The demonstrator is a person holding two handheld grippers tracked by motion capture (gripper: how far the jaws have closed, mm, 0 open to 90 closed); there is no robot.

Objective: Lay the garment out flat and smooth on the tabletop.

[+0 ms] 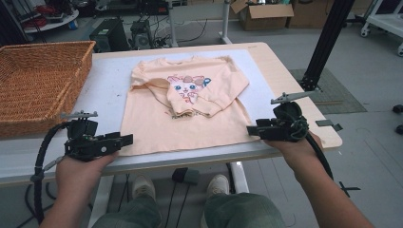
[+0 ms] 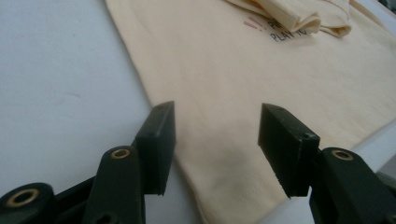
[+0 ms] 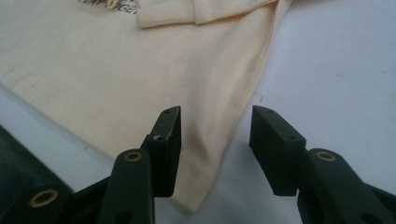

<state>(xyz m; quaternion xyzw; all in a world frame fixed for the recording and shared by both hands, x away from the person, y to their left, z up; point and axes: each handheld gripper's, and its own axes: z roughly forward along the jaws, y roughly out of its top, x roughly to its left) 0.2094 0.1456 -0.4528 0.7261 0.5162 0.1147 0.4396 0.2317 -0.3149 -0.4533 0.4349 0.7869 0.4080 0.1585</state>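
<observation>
Both bottom corners of the shirt point(image 1: 187, 121) lie just ahead of the left gripper point(image 1: 127, 140) and right gripper point(image 1: 250, 129) — each released, jaws straddling its corner.

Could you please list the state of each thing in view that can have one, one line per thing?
shirt: lying flat on the table, front up, both sleeves folded in across the chest.
left gripper: jaws open, straddling the shirt's bottom corner, not gripping.
right gripper: jaws open, at the shirt's other bottom corner, not gripping.
wicker basket: upright on the table; nothing visible inside.
</observation>
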